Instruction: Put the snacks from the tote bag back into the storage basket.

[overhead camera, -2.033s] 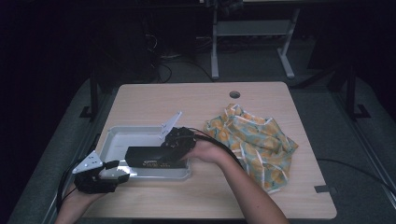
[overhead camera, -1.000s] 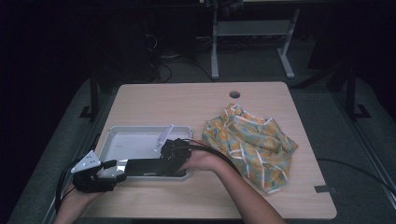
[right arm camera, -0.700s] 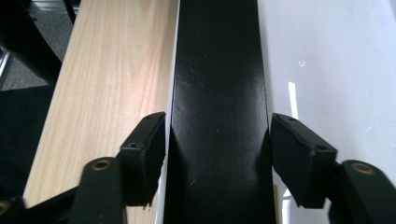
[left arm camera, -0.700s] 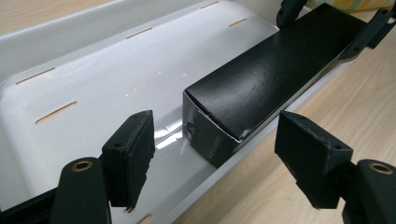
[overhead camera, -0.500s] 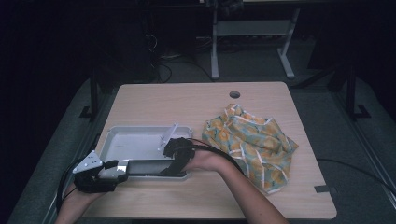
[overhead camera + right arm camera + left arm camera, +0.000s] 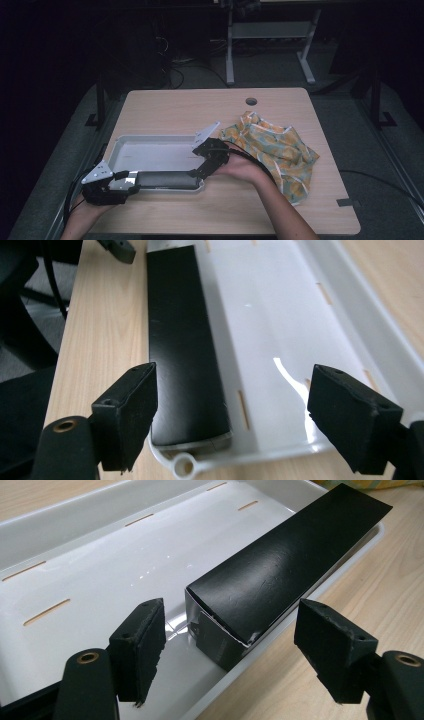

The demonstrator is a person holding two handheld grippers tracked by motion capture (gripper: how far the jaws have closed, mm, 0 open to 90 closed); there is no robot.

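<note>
A long black box (image 6: 165, 179) lies in a white tray (image 6: 150, 152) along its near wall. My left gripper (image 6: 130, 181) sits at the tray's left front corner. In the left gripper view its jaws (image 6: 232, 617) stand open astride the box's end (image 6: 280, 575) and the tray wall, pads clear of both. My right gripper (image 6: 196, 172) hovers at the box's right end. Its jaws (image 6: 233, 376) have just been opening and stand open; the box (image 6: 182, 340) lies just ahead of them, near the left pad (image 6: 130, 410), untouched.
A crumpled yellow and teal patterned cloth (image 6: 272, 150) lies on the wooden table (image 6: 200, 110) right of the tray. A round cable hole (image 6: 251, 101) is near the far edge. The tray's far half (image 6: 280, 330) is bare. Dark floor and desk legs lie beyond.
The right gripper set the black box down along the tray's near wall, let go and drew back to the right and slightly up. The left gripper has stayed put.
</note>
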